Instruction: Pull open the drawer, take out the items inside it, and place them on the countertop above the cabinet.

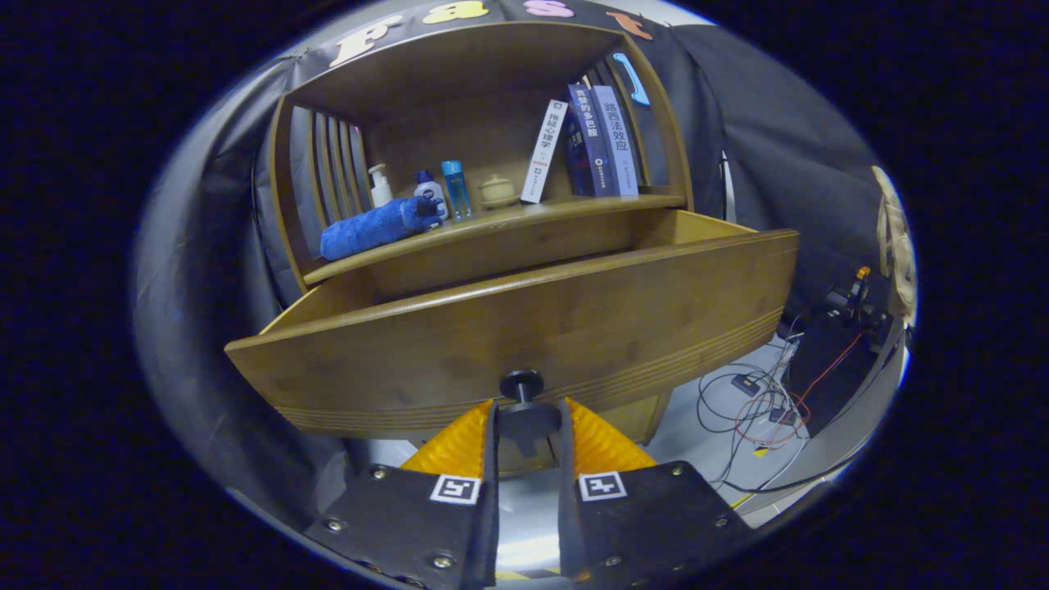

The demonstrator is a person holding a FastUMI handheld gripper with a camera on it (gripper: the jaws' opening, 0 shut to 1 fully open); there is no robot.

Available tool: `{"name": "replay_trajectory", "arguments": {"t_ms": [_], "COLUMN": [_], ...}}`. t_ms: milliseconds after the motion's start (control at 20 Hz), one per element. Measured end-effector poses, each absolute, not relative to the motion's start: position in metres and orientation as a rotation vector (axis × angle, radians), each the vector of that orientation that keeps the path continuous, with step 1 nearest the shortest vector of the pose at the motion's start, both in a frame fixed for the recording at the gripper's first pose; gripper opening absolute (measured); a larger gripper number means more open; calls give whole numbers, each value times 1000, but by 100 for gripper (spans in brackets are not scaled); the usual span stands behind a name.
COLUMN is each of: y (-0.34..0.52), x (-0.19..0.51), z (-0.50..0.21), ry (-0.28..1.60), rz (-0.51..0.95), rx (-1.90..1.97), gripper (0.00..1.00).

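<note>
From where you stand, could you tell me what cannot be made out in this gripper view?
- Drawer contents: its tall front panel hides the inside.
- Grip on the knob: it sits between the gripper's fingers, but whether both press on it is unclear.
- Cabinet below the drawer: hidden by the drawer front and the gripper.
- Bottles on the countertop: too small to identify.

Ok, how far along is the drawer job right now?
The drawer already stands pulled out from the cabinet. The gripper has its fingers around the drawer knob. The drawer's inside is hidden behind its front, so taking items out and placing them on the countertop remains.
</note>
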State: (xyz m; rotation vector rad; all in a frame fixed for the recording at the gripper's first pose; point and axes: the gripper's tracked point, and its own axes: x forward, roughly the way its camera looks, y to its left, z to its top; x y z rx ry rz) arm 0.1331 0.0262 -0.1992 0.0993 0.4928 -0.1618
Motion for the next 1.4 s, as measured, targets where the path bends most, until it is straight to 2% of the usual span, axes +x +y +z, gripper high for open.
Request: {"name": "replay_trajectory", "arguments": {"t_ms": [200, 250, 350, 450, 500, 800, 1000, 1400], "y": [25, 25, 30, 31, 31, 37, 25, -24], "x": [137, 136, 138, 136, 134, 145, 180, 248], "z": [-196, -197, -193, -186, -182, -108, -68, -115], "ry": [453, 454, 446, 440, 433, 267, 218, 517], "rz": [-150, -150, -139, -148, -154, -173, -254, -433], "rx": [140, 144, 135, 119, 112, 97, 70, 60], "gripper": [30, 37, 41, 53, 54, 54, 54, 55]}}
